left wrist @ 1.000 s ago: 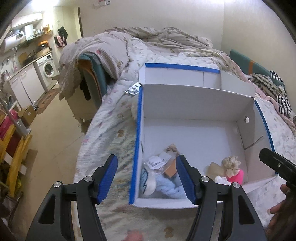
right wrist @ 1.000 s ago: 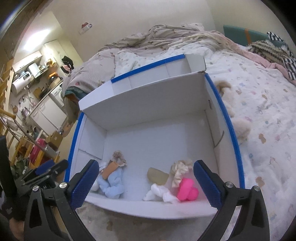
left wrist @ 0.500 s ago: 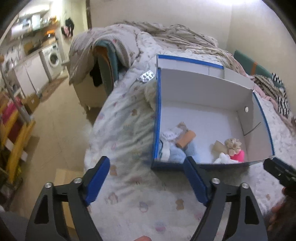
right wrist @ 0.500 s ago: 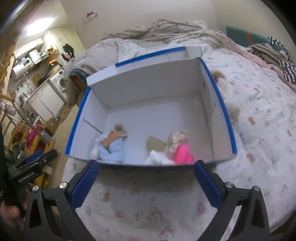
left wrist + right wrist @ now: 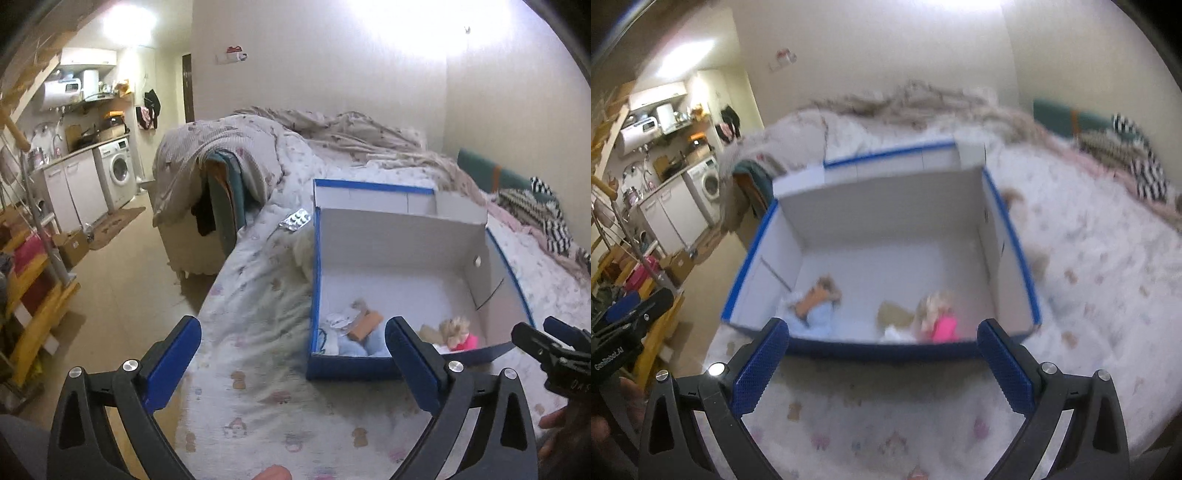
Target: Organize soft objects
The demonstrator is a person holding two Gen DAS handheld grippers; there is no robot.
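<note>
Sitting on the bed (image 5: 258,387), the box (image 5: 402,236) of soft toys (image 5: 816,310) lies just ahead of both grippers, the left gripper (image 5: 293,360) with jaws opening on nothing and the right gripper (image 5: 882,363) with jaws wide and empty.

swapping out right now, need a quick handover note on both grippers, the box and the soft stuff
Left gripper: jaws opening, nothing between them, over the bedspread short of the box.
Right gripper: open, empty, also short of the box.
In the box, by its near wall: a light blue soft toy with an orange piece on top, and a pink toy with a white cloth beside it.
Done: those items are boxed.
Left: a fluffy cream toy lies on the bed against the box's outer wall; it probably goes in next.
</note>
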